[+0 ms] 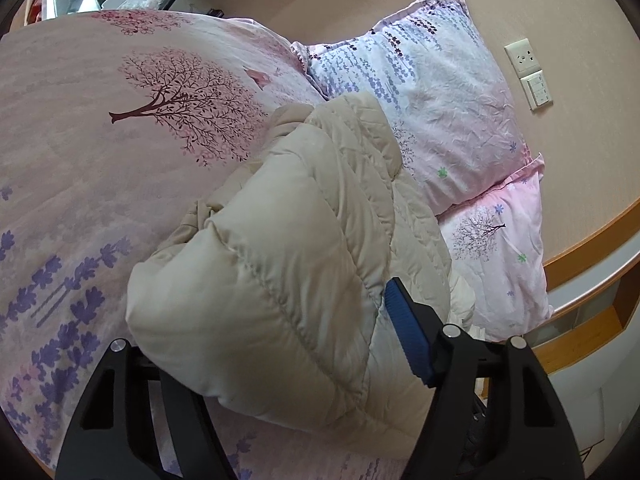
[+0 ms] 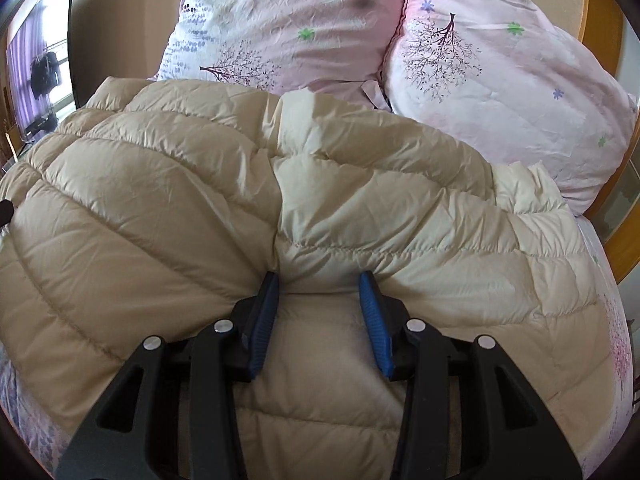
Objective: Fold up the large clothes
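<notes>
A cream quilted puffer jacket [image 1: 288,264] lies bunched on the bed; in the right wrist view [image 2: 280,184] it spreads across most of the frame. My left gripper [image 1: 280,320] stands wide open with a puffy fold of the jacket between its jaws; only the right blue pad [image 1: 408,332] shows, the left one is hidden behind the fabric. My right gripper [image 2: 320,280] is partly open, its blue pads [image 2: 374,320] pressing on either side of a ridge of the jacket without closing on it.
The bed has a pink floral duvet [image 1: 120,140]. Two pink-and-white pillows [image 2: 288,20] [image 2: 500,92] lean against the wall at the head. A wooden headboard edge [image 1: 592,240] and wall sockets [image 1: 528,72] are to the right.
</notes>
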The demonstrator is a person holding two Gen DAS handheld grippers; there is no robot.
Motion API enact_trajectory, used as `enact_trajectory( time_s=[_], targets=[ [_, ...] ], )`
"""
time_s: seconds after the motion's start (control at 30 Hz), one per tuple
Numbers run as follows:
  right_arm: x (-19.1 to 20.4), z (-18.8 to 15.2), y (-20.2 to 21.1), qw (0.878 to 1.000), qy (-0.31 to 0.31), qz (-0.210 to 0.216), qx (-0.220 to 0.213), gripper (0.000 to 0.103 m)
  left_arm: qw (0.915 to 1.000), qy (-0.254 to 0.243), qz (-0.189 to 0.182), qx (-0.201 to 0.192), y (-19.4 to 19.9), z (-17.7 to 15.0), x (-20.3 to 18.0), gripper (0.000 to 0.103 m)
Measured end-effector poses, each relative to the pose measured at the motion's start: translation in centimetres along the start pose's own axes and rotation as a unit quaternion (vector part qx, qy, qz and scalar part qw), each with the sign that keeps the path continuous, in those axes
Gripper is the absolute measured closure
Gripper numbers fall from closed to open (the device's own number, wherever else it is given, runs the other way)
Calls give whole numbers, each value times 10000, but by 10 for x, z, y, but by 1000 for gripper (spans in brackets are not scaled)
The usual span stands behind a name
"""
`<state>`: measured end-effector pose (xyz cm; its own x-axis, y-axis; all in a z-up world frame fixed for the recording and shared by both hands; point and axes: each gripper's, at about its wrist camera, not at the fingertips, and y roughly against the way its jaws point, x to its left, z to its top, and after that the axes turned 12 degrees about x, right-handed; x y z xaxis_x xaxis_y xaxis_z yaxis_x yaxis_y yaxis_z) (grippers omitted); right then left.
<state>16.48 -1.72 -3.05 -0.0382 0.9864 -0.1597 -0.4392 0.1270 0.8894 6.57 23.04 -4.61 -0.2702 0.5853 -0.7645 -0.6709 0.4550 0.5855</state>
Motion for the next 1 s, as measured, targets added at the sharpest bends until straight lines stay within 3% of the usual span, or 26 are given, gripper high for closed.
enact_trajectory(
  time_s=[0.33,0.63,0.83,1.0],
  targets=[
    [-4,-3,8,10000,27,-48,14,54,10000,23,-17,27,-3,1,-2,33],
    [0,-3,3,9998,76,-204,-20,54,9982,-423,-333,-258,8,5,-23,68],
    [-1,2,0,9999,25,-103,57,53,9884,-1226,-756,-476,20,3,-71,71],
    [-2,8,-3,9999,15,58,103,53,9684,-2000,-1423,-453,15,-10,-121,71]
  ],
)
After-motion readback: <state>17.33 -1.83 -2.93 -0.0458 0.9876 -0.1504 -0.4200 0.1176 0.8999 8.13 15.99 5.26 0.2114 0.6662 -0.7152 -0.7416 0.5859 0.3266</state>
